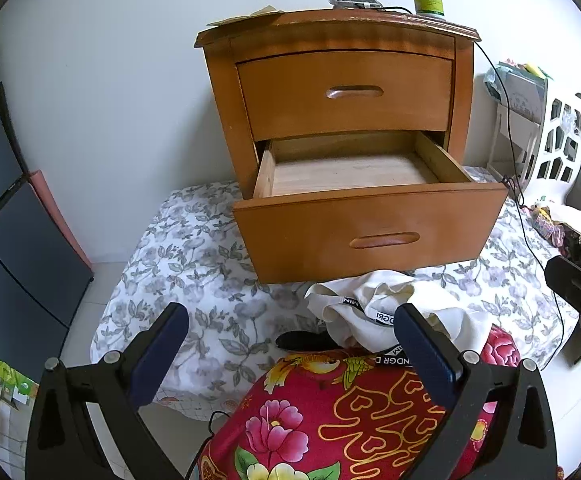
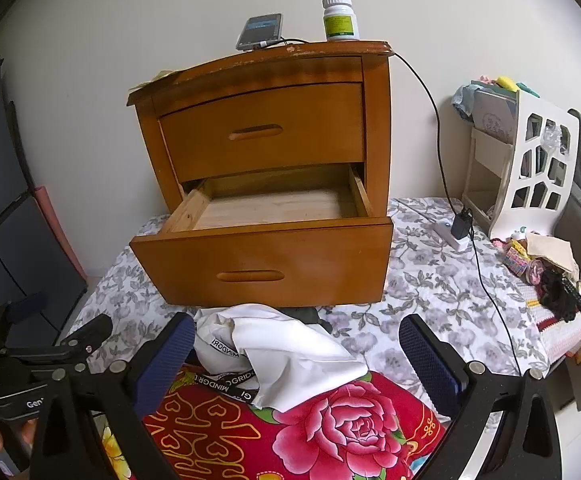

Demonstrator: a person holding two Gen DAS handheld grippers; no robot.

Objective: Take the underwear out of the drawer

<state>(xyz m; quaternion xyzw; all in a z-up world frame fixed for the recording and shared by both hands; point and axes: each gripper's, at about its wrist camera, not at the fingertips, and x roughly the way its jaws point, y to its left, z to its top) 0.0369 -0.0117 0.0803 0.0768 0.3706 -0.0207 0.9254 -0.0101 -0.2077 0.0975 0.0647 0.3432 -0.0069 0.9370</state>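
Blue-padded grippers, left point(image 1: 290, 348) and right point(image 2: 296, 354), are being held wide apart, empty. White underwear point(image 2: 274, 348) is lying between them on a red cushion point(image 2: 330, 428), before the pulled-out drawer point(image 2: 266, 264).

The white underwear point(image 2: 286, 354) is carrying a black waistband point(image 2: 232, 386) with white capital letters. In the right wrist view the band is showing "MINDGRI" on one fold near the left edge of the cloth, and below it "MINDGR" running into "GRID" where the band is doubling over, so the full word is not showing. In the left wrist view the same underwear point(image 1: 374, 300) is showing "MIN", "DGRI" and "NDGR D" on its folds. The other gripper's body point(image 2: 30, 402) is bearing pale letters reading "Gen", cut off. The green label on the white bottle point(image 2: 340, 20) is staying too small to read.
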